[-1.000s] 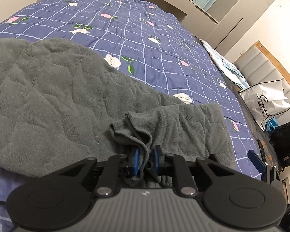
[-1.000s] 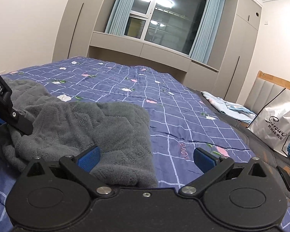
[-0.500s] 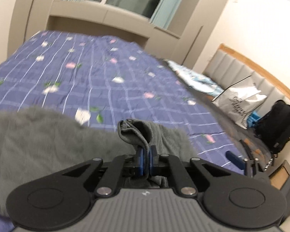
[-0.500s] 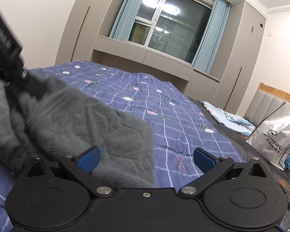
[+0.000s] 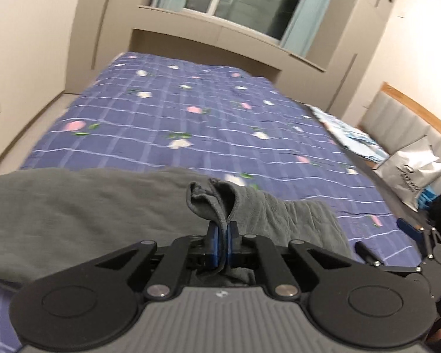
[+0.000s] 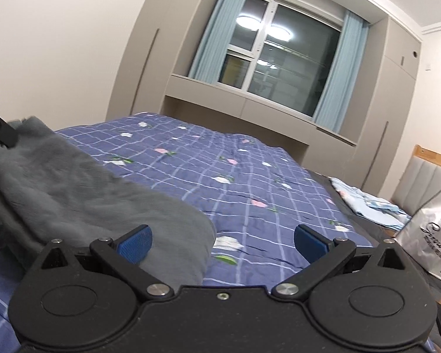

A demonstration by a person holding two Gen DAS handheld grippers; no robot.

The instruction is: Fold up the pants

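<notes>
Pants (image 5: 73, 211), grey and fleecy, lie across the near end of a bed (image 5: 214, 129) with a blue checked flowered cover. The left gripper (image 5: 222, 236) tilts downward, clenched on a bunched edge of them that stands up above its pads. The right gripper (image 6: 222, 239) points almost level, jaws wide apart and empty, its left pad above the cloth. Window (image 6: 279, 58) with blue curtains beyond, white bag (image 6: 432, 244) by the headboard

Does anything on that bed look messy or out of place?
Only the grey pants: bunched and half lifted off the blue quilt, a fold pinched in the left gripper. That suits mid-folding. Nothing looks spilled or damaged.
</notes>
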